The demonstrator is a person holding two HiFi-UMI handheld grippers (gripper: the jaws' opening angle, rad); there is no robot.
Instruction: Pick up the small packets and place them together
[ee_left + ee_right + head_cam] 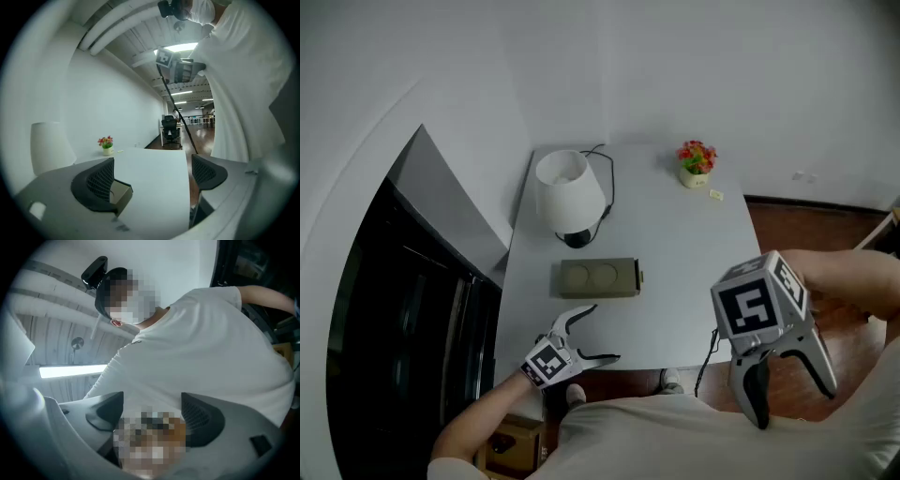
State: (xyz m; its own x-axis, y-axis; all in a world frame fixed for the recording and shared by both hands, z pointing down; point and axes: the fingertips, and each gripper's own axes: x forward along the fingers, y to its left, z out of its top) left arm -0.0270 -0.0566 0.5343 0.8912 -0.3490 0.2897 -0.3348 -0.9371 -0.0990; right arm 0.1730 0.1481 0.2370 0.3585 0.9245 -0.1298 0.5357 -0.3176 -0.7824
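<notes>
I see a white table (694, 281) mid-frame, with a small packet (715, 195) at its upper right, beside the flower pot (697, 161). My left tongs (606, 332) gape empty at lower left. My right tongs (795, 403) stand open at lower right.

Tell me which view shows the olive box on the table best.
The head view: the whole olive box lies in front of the lamp on the white table. The left gripper view catches only a corner of it beside one jaw. The right gripper view faces the person and shows none of it.

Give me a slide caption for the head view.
Open left gripper at the table's near edge, right gripper raised open; lamp, box and flowers beyond.
</notes>
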